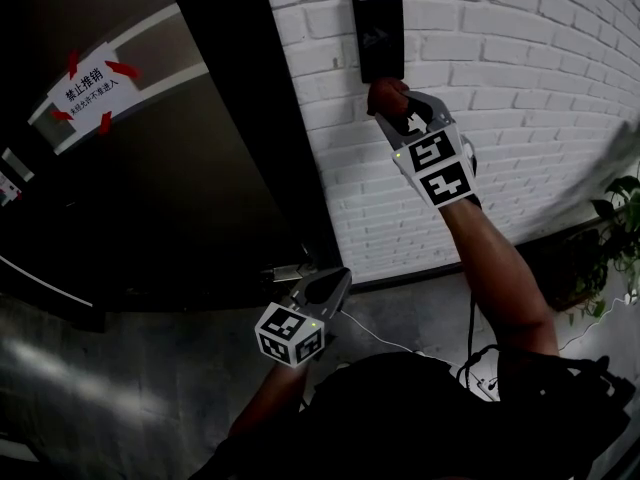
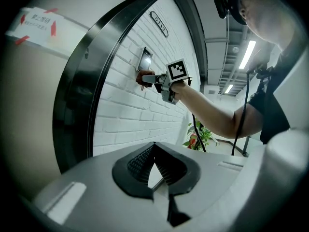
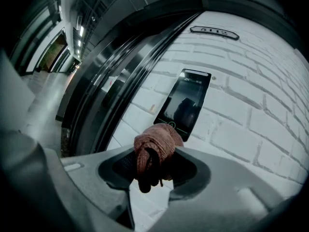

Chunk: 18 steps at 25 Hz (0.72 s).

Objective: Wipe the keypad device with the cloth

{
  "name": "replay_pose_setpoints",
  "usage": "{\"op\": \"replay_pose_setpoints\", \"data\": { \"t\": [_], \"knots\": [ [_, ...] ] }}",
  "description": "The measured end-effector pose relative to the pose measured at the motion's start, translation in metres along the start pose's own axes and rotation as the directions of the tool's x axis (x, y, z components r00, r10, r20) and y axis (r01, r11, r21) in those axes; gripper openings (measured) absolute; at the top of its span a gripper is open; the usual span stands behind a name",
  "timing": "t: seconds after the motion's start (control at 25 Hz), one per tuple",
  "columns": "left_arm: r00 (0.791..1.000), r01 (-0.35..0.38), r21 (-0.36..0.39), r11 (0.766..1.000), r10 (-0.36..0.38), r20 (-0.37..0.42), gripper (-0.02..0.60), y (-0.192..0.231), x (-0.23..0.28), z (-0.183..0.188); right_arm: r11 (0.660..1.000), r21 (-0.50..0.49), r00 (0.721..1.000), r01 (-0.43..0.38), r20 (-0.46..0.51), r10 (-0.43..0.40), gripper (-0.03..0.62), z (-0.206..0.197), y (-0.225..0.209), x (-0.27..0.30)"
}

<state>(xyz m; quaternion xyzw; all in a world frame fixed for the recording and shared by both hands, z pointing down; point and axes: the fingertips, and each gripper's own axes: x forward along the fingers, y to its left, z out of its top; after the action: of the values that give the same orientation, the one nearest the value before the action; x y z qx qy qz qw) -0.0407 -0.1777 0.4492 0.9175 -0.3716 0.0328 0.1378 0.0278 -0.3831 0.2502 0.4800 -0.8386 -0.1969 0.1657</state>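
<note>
A black keypad device [image 1: 378, 34] [image 3: 184, 103] [image 2: 145, 59] is fixed on the white brick wall [image 1: 520, 118]. My right gripper [image 1: 392, 100] [image 3: 154, 163] is raised just below it, shut on a bunched reddish-brown cloth [image 1: 386, 96] [image 3: 155, 149] [image 2: 141, 77]. The cloth sits at the device's lower edge; whether it touches is unclear. My left gripper [image 1: 335, 286] [image 2: 153, 167] hangs low near the dark door, its jaws closed together with nothing between them.
A dark metal door [image 1: 170, 158] with a white taped notice [image 1: 88, 86] stands left of the wall. A potted plant [image 1: 612, 238] and black cables [image 1: 480, 353] lie at the lower right. A small number plate [image 3: 214, 32] is above the device.
</note>
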Motion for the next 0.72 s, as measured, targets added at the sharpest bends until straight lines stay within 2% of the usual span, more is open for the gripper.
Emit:
{"op": "replay_pose_setpoints", "data": {
  "t": [0.28, 0.44, 0.56, 0.72],
  "knots": [
    [1.0, 0.01, 0.001, 1.0, -0.01, -0.001, 0.017, -0.002, -0.001, -0.001, 0.999, 0.024, 0.997, -0.029, -0.064, 0.031, 0.155, -0.02, 0.005, 0.002],
    [1.0, 0.016, 0.001, 1.0, -0.016, -0.005, 0.017, -0.003, 0.002, 0.0, 0.999, 0.03, 0.997, -0.031, -0.068, 0.033, 0.155, -0.022, 0.003, 0.0],
    [1.0, 0.021, 0.004, 1.0, -0.021, -0.002, 0.017, -0.004, 0.003, 0.001, 0.999, 0.035, 0.998, -0.038, -0.041, 0.04, 0.155, -0.011, 0.004, -0.006],
    [1.0, 0.018, 0.003, 1.0, -0.018, 0.002, 0.017, -0.002, 0.002, 0.0, 0.999, 0.032, 0.998, -0.027, 0.065, 0.025, 0.155, 0.025, -0.002, -0.027]
  ]
}}
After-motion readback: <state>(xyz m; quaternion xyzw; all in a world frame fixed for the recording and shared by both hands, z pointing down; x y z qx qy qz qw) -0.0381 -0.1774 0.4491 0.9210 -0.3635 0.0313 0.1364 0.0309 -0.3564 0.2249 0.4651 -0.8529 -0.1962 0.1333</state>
